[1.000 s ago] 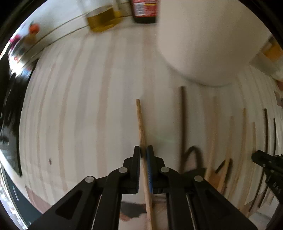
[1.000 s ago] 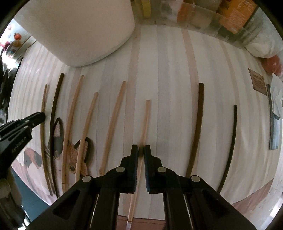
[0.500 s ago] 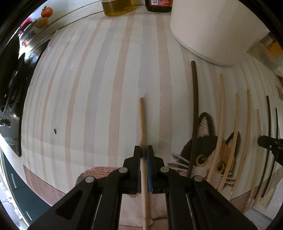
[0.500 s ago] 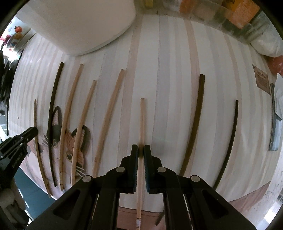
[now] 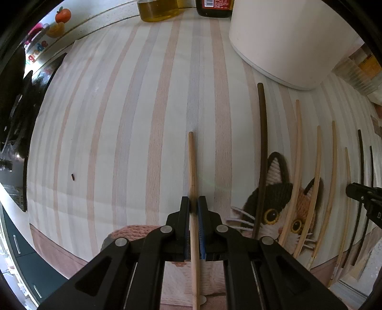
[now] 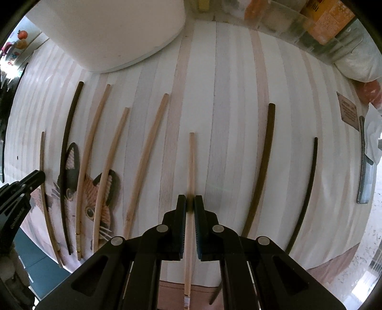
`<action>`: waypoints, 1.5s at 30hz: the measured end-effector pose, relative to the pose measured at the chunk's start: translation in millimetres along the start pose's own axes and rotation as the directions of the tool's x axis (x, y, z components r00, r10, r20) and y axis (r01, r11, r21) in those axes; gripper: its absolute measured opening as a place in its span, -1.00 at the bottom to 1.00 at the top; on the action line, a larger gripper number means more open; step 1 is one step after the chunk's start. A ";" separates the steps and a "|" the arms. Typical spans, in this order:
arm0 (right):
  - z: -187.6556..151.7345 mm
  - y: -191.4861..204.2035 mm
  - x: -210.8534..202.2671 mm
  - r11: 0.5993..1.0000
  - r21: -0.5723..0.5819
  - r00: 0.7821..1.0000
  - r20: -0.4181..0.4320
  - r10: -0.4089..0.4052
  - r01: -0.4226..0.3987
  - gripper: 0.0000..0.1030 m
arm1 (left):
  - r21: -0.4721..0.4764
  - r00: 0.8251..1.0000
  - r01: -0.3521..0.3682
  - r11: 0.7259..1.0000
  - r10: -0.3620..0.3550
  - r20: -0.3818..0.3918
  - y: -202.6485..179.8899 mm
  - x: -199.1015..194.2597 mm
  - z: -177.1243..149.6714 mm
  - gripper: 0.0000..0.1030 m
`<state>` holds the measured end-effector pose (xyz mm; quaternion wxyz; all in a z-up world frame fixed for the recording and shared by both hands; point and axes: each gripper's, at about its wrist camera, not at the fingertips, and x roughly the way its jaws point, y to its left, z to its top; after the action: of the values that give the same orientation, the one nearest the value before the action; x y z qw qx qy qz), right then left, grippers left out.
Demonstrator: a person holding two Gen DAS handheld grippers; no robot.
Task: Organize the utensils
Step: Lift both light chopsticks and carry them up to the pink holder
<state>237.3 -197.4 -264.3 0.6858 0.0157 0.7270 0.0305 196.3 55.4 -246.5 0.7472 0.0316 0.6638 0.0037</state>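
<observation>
My left gripper is shut on a light wooden chopstick that runs straight ahead between its jaws, above the striped mat. My right gripper is shut on another light wooden chopstick the same way. Several more chopsticks lie in a row on the mat: a dark one and light ones over a cat picture. In the right wrist view, light ones lie to the left and two dark ones to the right. Each gripper shows at the edge of the other's view.
A big white round container stands at the mat's far side. An oil bottle and a dark sauce bottle stand behind it. Packets and a clear box line the far right. A dark flat tool lies off the mat's right edge.
The left gripper with its chopstick has shifted left across the mat, so the cat picture and the row of chopsticks now lie further right. The right gripper has kept almost still.
</observation>
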 end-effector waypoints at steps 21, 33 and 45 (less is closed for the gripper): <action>-16.4 9.2 -8.8 0.998 0.005 0.988 0.143 0.058 -0.060 -0.88 | 0.010 0.989 0.070 0.997 -0.071 0.129 -4.8 -48.4 2.7 -0.92; -38.8 -2.7 -82.8 0.986 0.018 0.916 0.372 0.150 -0.168 -0.88 | 0.089 0.938 0.079 0.993 -0.104 0.330 -29.0 -133.1 6.9 -0.93; -7.2 -5.1 -197.4 0.973 -0.038 0.760 0.618 0.202 -0.228 -0.88 | 0.110 0.853 0.132 0.985 -0.169 0.494 -36.2 -219.7 37.7 -0.93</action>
<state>241.8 -215.4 -67.6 0.8770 0.1213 0.4565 0.0878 206.3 7.2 -26.1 0.8903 0.0066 0.4469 -0.0872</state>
